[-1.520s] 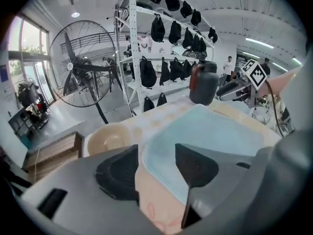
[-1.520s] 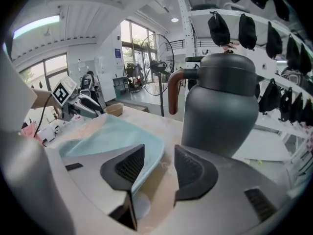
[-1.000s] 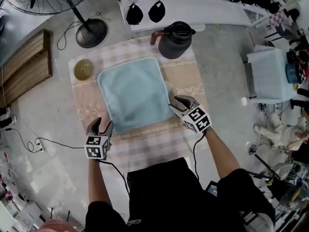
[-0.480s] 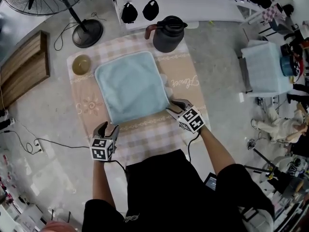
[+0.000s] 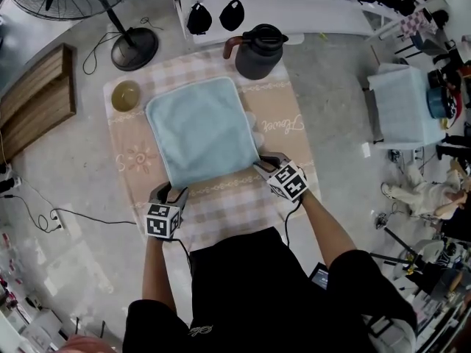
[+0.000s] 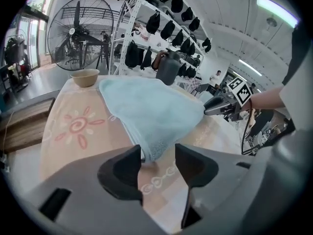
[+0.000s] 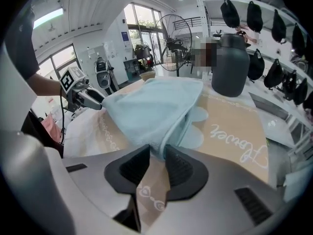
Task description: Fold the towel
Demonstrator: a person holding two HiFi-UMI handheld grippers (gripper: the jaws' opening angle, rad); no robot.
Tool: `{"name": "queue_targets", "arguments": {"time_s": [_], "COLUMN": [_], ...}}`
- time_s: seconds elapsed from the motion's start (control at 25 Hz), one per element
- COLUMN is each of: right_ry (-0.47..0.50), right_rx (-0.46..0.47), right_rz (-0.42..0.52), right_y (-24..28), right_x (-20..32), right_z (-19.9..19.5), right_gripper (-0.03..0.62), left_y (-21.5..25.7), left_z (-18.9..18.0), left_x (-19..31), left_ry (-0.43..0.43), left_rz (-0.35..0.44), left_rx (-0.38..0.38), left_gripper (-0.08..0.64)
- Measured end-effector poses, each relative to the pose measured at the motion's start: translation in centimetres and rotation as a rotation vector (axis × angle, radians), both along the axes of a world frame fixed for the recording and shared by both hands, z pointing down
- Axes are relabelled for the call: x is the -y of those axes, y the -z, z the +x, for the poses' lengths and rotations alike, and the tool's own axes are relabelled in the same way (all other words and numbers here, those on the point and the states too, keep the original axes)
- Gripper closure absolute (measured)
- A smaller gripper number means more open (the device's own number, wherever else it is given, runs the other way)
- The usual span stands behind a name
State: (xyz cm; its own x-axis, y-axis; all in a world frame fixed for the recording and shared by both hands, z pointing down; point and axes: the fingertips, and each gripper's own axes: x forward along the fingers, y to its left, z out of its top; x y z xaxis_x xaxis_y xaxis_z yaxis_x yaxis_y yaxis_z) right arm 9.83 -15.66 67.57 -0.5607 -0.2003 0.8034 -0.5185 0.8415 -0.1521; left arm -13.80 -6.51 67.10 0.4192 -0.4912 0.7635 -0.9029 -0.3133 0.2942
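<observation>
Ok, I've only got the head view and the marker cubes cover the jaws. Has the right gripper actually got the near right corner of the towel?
Observer: Yes. In the right gripper view the right gripper has just been closing, and its jaws now pinch that corner of the light blue towel.
Operator: And the left one?
Observer: The left gripper is open. The towel's other near corner sits between its jaws, nearer one side, and is not squeezed.
</observation>
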Motion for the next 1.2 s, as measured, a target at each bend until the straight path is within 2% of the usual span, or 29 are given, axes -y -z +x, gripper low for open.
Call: {"name": "queue_targets", "arguments": {"time_s": [0.08, 0.28, 0.36, 0.44, 0.8, 1.2], "right_ry": [-0.014, -0.006, 0.005, 0.006, -0.003, -0.014], "right_rx": [-0.008, -0.010, -0.009, -0.010, -0.015, 0.019], "right_rz": [0.005, 0.017, 0.024, 0.037, 0.056, 0.055], "right_y": [0.0, 0.2, 0.2, 0.5, 2.0, 2.9], "right_x": [0.1, 0.1, 0.1, 0.1, -1.4, -6.0], "right_z": [0.3, 0.1, -0.1, -0.2, 0.5, 0.7], "right_gripper": [0.519, 0.549, 0.556, 0.561, 0.568, 0.568], "left_y": [0.1, -0.1, -0.2, 0.0, 1.3, 1.2], "left_z": [0.3, 0.2, -0.2, -0.7, -3.6, -3.8], "left_x": [-0.1, -0.4, -0.7, -0.9, -3.0, -7.8], "left_ry": [-0.002, 0.004, -0.005, 0.005, 0.074, 0.069], "left_rz": [0.007, 0.024, 0.030, 0.039, 0.045, 0.027], "left_rx": [0.004, 0.040, 0.075, 0.089, 0.101, 0.062], "left_gripper": [0.341, 0.370, 0.480, 0.502, 0.512, 0.511]}}
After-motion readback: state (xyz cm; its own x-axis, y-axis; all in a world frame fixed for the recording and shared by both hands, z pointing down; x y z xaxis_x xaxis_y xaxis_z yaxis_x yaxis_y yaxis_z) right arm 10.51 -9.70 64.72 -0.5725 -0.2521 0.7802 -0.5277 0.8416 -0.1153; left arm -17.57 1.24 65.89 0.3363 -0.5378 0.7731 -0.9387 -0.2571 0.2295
